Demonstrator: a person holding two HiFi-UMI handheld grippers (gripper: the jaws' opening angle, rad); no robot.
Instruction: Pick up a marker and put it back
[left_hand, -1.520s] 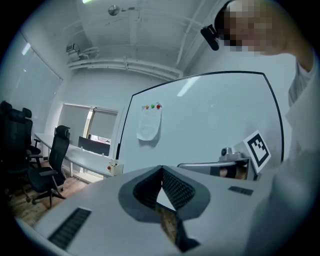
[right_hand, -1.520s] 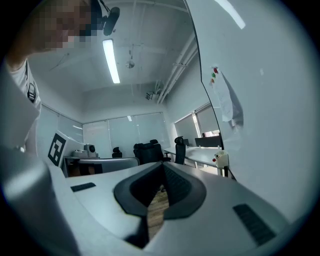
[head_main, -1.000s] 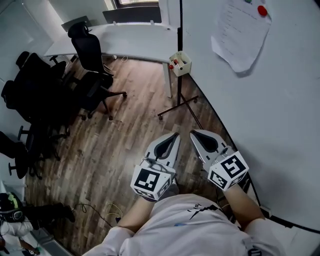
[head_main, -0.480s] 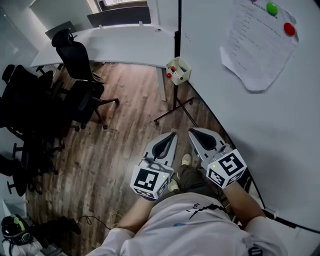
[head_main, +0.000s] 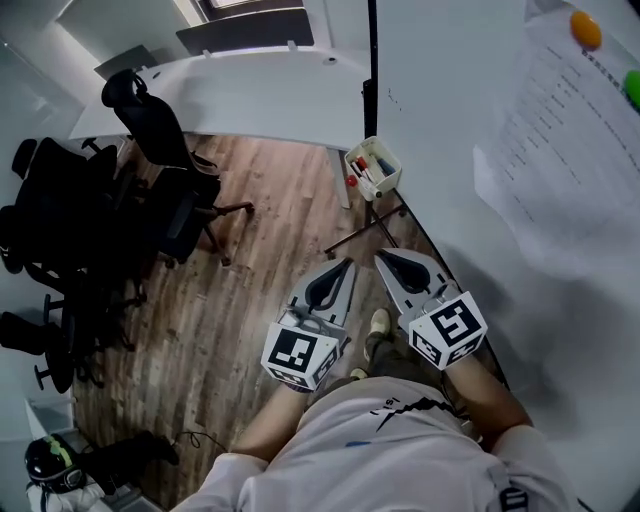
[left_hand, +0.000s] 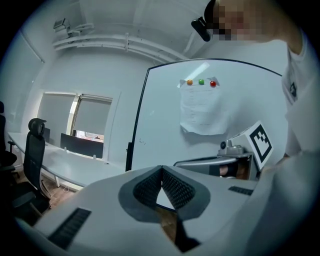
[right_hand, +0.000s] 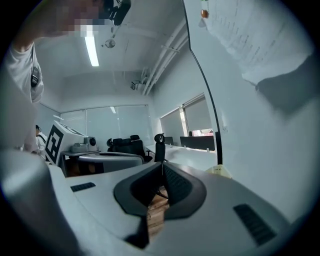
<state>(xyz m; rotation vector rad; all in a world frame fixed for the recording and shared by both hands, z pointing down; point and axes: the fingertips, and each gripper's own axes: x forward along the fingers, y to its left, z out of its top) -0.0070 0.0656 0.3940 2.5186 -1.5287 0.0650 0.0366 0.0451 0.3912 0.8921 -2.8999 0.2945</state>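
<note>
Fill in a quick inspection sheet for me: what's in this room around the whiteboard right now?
Surface: whiteboard, upright on a stand.
Job's things: markers lie in a small tray at the board's edge.
Clutter: paper sheet held by magnets.
Grippers: left gripper and right gripper both shut, empty, short of the tray.
Cables: thin cable on the wooden floor.
Surroundings: black office chairs, white desk.

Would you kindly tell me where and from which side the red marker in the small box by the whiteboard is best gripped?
I would grip the red marker by its exposed upper end, coming down through the open top of the box: its walls block the sides, and other markers lie close beside it. The right gripper, shut and empty, must open first.
</note>
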